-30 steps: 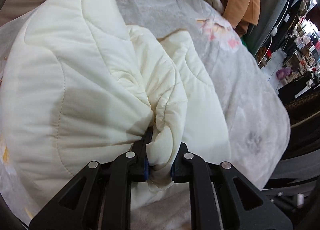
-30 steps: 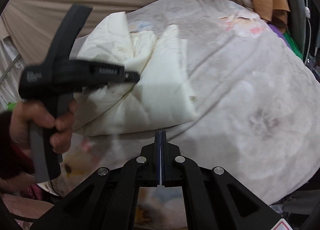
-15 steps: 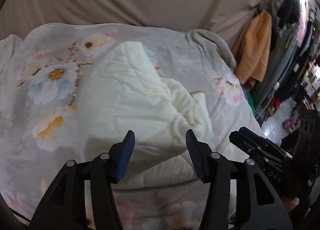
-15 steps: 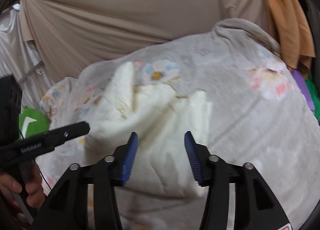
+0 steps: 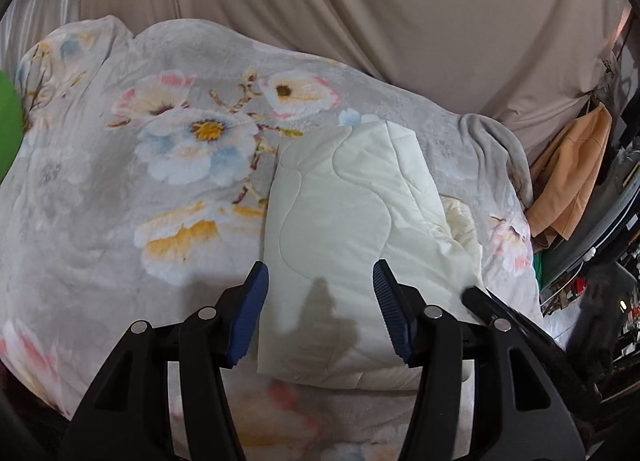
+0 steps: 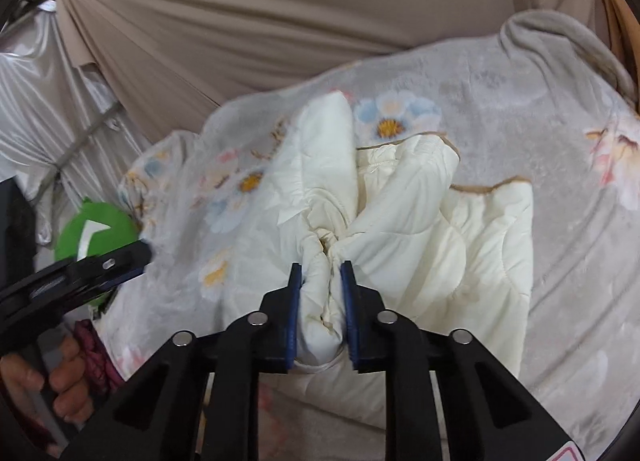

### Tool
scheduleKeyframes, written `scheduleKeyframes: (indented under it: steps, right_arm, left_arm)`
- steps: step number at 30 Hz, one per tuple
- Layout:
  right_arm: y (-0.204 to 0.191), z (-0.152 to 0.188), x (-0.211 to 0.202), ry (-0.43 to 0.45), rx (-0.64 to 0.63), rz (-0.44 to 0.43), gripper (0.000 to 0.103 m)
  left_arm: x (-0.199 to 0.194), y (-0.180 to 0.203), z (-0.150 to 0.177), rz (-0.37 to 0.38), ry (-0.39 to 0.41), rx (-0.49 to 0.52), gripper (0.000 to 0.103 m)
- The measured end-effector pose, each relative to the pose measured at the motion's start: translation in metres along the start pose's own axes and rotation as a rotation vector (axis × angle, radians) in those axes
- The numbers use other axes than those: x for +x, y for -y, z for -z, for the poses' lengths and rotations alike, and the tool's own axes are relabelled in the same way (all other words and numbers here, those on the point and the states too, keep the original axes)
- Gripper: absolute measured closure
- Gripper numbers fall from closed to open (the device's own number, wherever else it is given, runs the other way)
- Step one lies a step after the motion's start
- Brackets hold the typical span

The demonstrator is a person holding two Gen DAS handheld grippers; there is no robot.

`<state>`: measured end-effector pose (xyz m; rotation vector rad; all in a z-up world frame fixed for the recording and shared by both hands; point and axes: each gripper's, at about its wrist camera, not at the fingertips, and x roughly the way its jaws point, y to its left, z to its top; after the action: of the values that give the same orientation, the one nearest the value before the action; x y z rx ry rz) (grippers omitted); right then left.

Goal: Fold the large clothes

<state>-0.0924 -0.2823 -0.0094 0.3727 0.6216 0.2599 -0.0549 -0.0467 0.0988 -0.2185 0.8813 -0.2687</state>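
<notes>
Nearest, the right hand-held gripper [image 6: 322, 301] has just been closing and its blue pads now pinch a bunched fold of the cream quilt [image 6: 420, 229]. The left hand-held gripper [image 5: 320, 309] hangs above the quilt [image 5: 352, 213] with jaws apart, holding nothing. A hand [image 6: 60, 385] grips its handle at the left of the right view. The quilt lies partly folded on a grey floral blanket [image 5: 140, 181]. Beyond hangs a beige curtain [image 5: 360, 1], with an orange garment [image 5: 572, 177] at right.
</notes>
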Motion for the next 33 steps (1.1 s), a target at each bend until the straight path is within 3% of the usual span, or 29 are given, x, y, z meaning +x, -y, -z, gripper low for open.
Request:
scheduleKeyframes:
  steps: [4, 8, 11, 13, 15, 18, 23, 27, 31, 33]
  right_arm:
    - [0.014, 0.031, -0.046, 0.073, 0.054, 0.043, 0.088]
    - [0.075, 0.091, -0.034, -0.028, 0.267, 0.102, 0.091]
    - [0.097, 0.118, -0.017, -0.073, 0.335, 0.129, 0.091]
    - [0.101, 0.125, -0.012, -0.075, 0.344, 0.132, 0.09]
    - [0.101, 0.122, -0.014, -0.073, 0.361, 0.115, 0.085]
    - [0.094, 0.104, -0.036, -0.046, 0.356, 0.115, 0.081]
    - [0.113, 0.063, -0.069, 0.094, 0.417, 0.13, 0.077]
    - [0.148, 0.031, -0.037, 0.031, 0.436, 0.169, 0.077]
    - [0.161, 0.024, -0.002, -0.026, 0.442, 0.135, 0.077]
    - [0.16, 0.017, 0.007, -0.025, 0.416, 0.132, 0.091]
  left_arm:
    - [0.009, 0.023, -0.008, 0.046, -0.01, 0.069, 0.05]
    - [0.041, 0.057, 0.002, 0.099, -0.086, 0.164, 0.051]
    - [0.076, 0.084, 0.023, 0.136, -0.186, 0.239, 0.051]
    - [0.097, 0.1, 0.043, 0.084, -0.21, 0.325, 0.05]
    - [0.108, 0.112, 0.058, 0.001, -0.172, 0.423, 0.048]
    - [0.116, 0.113, 0.063, -0.008, -0.181, 0.447, 0.048]
    - [0.117, 0.113, 0.061, -0.005, -0.185, 0.447, 0.048]
    - [0.11, 0.111, 0.05, 0.02, -0.187, 0.396, 0.048]
    - [0.11, 0.113, 0.031, 0.058, -0.175, 0.343, 0.048]
    - [0.116, 0.115, 0.027, 0.072, -0.185, 0.329, 0.048]
